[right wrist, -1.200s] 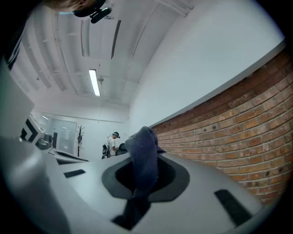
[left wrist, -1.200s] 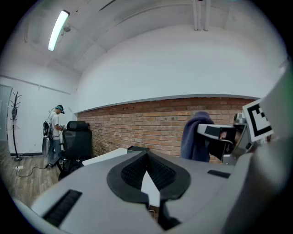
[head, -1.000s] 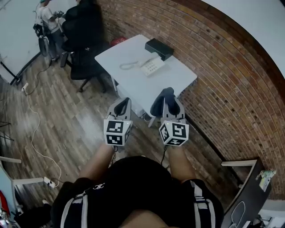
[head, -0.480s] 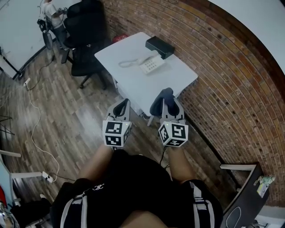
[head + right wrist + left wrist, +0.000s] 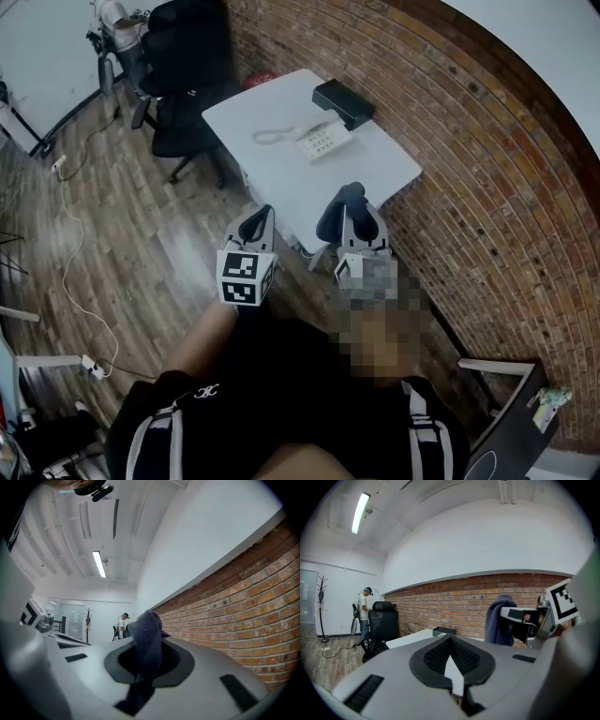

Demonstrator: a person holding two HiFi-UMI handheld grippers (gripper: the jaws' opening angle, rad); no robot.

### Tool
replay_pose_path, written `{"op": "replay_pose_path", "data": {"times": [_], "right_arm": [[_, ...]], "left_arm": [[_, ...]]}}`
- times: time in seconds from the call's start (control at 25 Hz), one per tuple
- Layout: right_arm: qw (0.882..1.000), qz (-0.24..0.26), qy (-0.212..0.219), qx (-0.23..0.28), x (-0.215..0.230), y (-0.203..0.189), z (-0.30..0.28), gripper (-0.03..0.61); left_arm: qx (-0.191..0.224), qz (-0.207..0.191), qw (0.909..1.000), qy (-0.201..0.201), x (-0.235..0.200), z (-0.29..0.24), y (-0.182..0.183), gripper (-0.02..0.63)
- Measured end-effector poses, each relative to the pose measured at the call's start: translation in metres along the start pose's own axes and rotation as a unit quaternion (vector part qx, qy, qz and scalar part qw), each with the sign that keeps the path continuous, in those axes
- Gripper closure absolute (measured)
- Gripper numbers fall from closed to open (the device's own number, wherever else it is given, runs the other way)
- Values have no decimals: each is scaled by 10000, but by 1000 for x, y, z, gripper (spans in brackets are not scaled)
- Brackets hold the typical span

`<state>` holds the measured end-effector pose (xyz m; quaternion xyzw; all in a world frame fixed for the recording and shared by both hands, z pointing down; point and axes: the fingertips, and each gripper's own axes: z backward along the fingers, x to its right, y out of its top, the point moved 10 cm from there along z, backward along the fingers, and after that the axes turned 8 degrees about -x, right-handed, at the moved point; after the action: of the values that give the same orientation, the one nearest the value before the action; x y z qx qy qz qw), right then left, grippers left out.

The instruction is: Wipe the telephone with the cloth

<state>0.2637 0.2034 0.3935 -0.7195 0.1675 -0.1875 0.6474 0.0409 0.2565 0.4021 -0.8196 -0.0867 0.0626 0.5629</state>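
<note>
A white telephone (image 5: 317,141) with a coiled cord lies on the white table (image 5: 281,178) near the brick wall, well ahead of both grippers. My right gripper (image 5: 349,208) is shut on a dark blue cloth (image 5: 336,208), which sticks up between its jaws; the cloth (image 5: 146,641) fills the jaw gap in the right gripper view. My left gripper (image 5: 260,217) is held beside it over the floor, jaws shut with nothing between them. The left gripper view shows the closed jaws (image 5: 451,652), with the cloth (image 5: 498,620) off to the right.
A black box (image 5: 343,101) sits at the table's far corner. A black office chair (image 5: 187,103) stands left of the table, and a person (image 5: 114,28) stands beyond it. The brick wall (image 5: 487,187) runs along the right. A cable (image 5: 75,253) trails over the wood floor.
The view has shifted slightly; the table and phone sit a little further right. Both grippers keep the same pose, side by side, with the cloth still held.
</note>
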Motion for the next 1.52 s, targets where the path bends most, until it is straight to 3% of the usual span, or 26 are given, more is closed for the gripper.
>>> {"op": "replay_pose_path", "data": {"times": [0.44, 0.88, 1.2, 1.36, 1.52], "right_arm": [[9996, 157, -204, -101, 17, 5, -113, 558], [9963, 64, -842, -185, 34, 34, -251, 558], [9913, -60, -1260, -381, 54, 37, -330, 558], [9864, 226, -1570, -427, 70, 37, -367, 558], [9857, 322, -1604, -403, 88, 35, -403, 558]], "left_arm": [[54, -136, 9995, -290, -62, -100, 32, 617], [-69, -419, 9947, -938, -152, -222, 99, 617], [-323, -278, 9910, -1271, -210, -285, 106, 617], [-450, -347, 9876, -1462, -230, -311, 110, 617], [-619, -349, 9853, -1552, -246, -341, 108, 618]]}}
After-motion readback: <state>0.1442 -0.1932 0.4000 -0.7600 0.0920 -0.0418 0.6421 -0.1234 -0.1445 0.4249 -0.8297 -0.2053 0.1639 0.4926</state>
